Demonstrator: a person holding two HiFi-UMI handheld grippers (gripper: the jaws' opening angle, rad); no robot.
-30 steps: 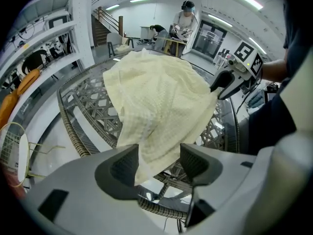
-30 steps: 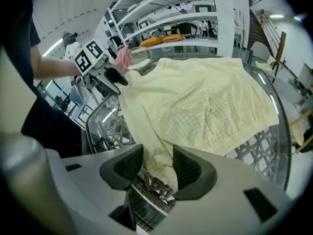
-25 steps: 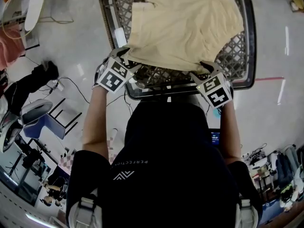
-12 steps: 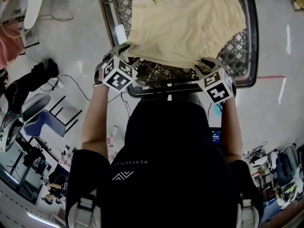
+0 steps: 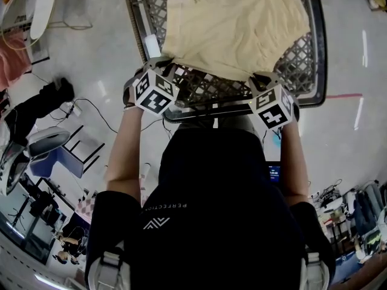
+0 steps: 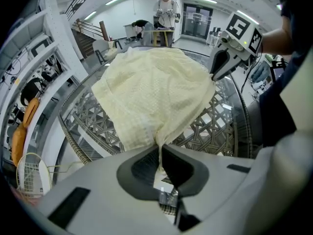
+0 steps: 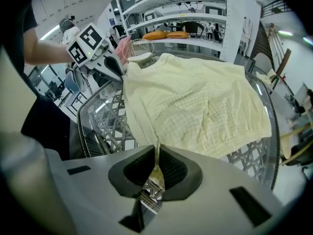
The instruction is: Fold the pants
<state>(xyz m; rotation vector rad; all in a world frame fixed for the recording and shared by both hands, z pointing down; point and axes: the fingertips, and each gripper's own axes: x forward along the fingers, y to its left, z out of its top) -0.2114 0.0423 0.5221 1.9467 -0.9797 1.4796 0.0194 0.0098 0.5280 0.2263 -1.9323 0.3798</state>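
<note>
Pale yellow pants lie spread on a round wicker-lattice table. My left gripper is at their near left corner and my right gripper at the near right corner, both pointing steeply down. The left gripper view shows the jaws closing, with a pinch of the pants squeezed between the pads. The right gripper's jaws are closing too, with a thin fold of the pants caught between them. Each gripper also appears in the other's view: right gripper, left gripper.
A small white object lies on the table by the left gripper. A chair and cables stand on the floor at the left. Shelving rises beyond the table. A person stands far off.
Both grippers have tilted a little in place. The pants' near edge now sits slightly farther in from the table's rim, drawn up at both corners.
</note>
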